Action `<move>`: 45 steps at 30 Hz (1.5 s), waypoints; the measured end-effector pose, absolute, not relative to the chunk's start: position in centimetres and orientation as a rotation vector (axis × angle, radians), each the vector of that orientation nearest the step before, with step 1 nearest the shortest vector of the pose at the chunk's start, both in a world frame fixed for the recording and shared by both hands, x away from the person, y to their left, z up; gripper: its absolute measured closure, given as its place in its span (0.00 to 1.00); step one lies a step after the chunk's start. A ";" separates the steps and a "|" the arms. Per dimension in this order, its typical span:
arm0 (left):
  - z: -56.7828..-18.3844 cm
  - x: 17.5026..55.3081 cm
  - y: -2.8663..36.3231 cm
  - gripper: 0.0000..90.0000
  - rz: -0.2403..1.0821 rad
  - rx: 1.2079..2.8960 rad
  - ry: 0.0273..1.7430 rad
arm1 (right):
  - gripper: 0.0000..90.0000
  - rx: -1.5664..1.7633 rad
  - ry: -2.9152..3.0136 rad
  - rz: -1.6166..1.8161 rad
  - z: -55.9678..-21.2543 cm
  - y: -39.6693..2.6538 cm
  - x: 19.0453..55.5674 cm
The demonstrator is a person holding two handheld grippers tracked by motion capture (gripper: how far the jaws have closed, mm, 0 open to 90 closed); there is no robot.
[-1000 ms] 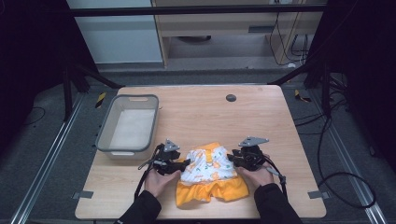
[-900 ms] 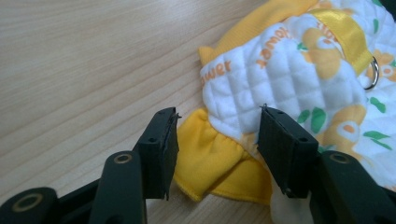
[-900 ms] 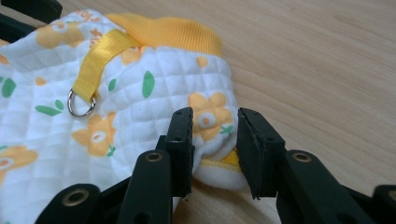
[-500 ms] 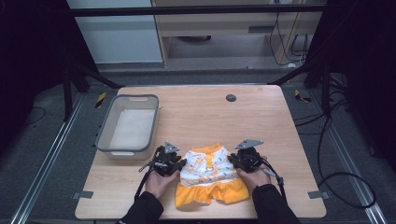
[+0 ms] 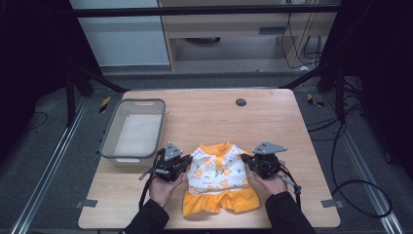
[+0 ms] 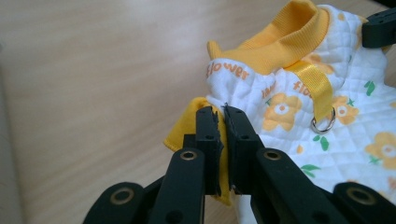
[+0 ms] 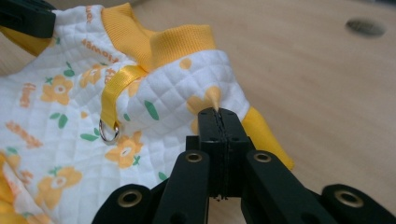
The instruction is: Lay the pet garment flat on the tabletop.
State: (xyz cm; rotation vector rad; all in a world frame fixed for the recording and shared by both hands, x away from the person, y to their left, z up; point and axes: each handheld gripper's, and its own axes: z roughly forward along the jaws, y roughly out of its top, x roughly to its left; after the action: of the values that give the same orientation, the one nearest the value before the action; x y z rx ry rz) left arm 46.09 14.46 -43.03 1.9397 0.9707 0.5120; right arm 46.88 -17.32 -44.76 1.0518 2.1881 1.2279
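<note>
a: the left hand-held gripper (image 6: 223,116) is seen pinched on the shoulder edge of the small dress (image 5: 217,176); its jaws have just been closing, and a fold of white quilted cloth with the yellow sleeve trim is caught between the pads. the right hand-held gripper (image 7: 218,116) is likewise pressed together on the opposite shoulder, a peak of cloth standing up from between its jaws, which have also just been closing.

b: and where is the dress placed?

a: it is spread on the near middle of the desk (image 5: 272,117), between the two hands, collar away from the person and yellow skirt toward them. a grey bin (image 5: 134,130) is set to the left, apart from it.

b: how should the step be done well?

a: it is judged that the garment is being taken up by both shoulders. both grips should be kept firm and the hands raised evenly, so the cloth is not pulled out of one pinch. the left hold looks thin and near the edge, so it should be watched.

b: what is gained from each view?

a: in the gripper views the bite on the cloth, a ribbon loop with a metal ring (image 7: 109,132) and the printed word "flower" are made out. the layout of bin, desk and both hands is given by the high view.
</note>
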 end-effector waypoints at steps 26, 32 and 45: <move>-39.0 52.1 14.3 0.54 0.625 1.743 1.061 | 0.72 1.130 1.836 1.182 -40.2 -18.5 51.5; -38.8 50.3 15.7 0.51 0.596 1.808 1.018 | 0.67 1.106 1.889 1.221 -39.7 -19.4 49.4; -41.4 46.2 17.4 0.53 0.532 1.957 0.965 | 0.66 1.146 2.036 1.232 -41.7 -20.5 45.8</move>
State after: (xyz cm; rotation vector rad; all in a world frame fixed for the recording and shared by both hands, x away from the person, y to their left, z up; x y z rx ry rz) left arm 46.17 17.38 -41.40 1.9568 0.9652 0.5323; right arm 45.76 -20.54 -41.71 1.1464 2.0359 1.2323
